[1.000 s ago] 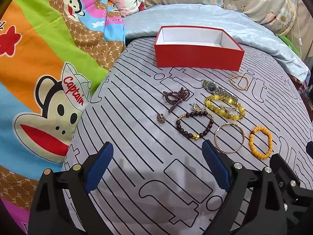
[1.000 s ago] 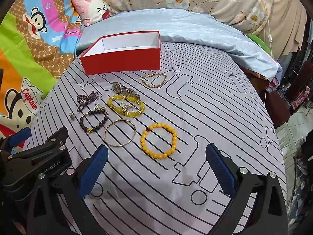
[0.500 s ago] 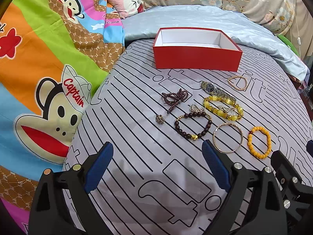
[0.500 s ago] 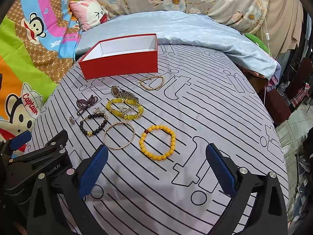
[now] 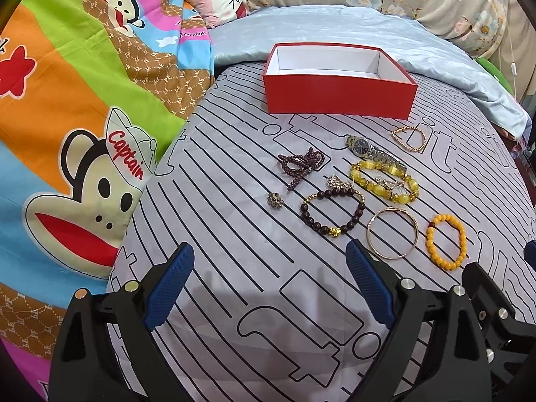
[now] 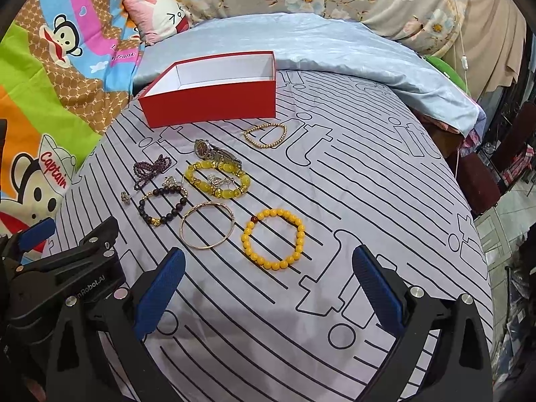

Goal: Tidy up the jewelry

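An empty red box (image 5: 338, 92) (image 6: 214, 100) with a white inside sits at the far side of the grey striped bedsheet. In front of it lie several pieces of jewelry: a dark bead bracelet (image 5: 333, 212) (image 6: 163, 206), a gold bangle (image 5: 392, 232) (image 6: 207, 229), an orange bead bracelet (image 5: 447, 241) (image 6: 274, 238), a yellow stone bracelet (image 5: 383, 182) (image 6: 217, 179), a watch (image 5: 372, 150) (image 6: 216, 150), a thin gold bead bracelet (image 5: 408, 138) (image 6: 265, 135), a purple bead strand (image 5: 299, 165) (image 6: 150, 169) and a small brooch (image 5: 275, 199). My left gripper (image 5: 269, 271) and right gripper (image 6: 268, 274) hover open, nearer than the jewelry, holding nothing.
A colourful cartoon-monkey blanket (image 5: 67, 134) covers the left side. A light blue quilt (image 6: 301, 43) and a pink pillow (image 6: 157, 13) lie behind the box. The bed edge drops off at the right toward dark furniture (image 6: 485, 174). The left gripper's body (image 6: 63, 268) shows at the right view's lower left.
Both grippers have risen slightly and tipped toward the jewelry, so the box and bracelets sit a little lower in view. Both stay open; no object has moved.
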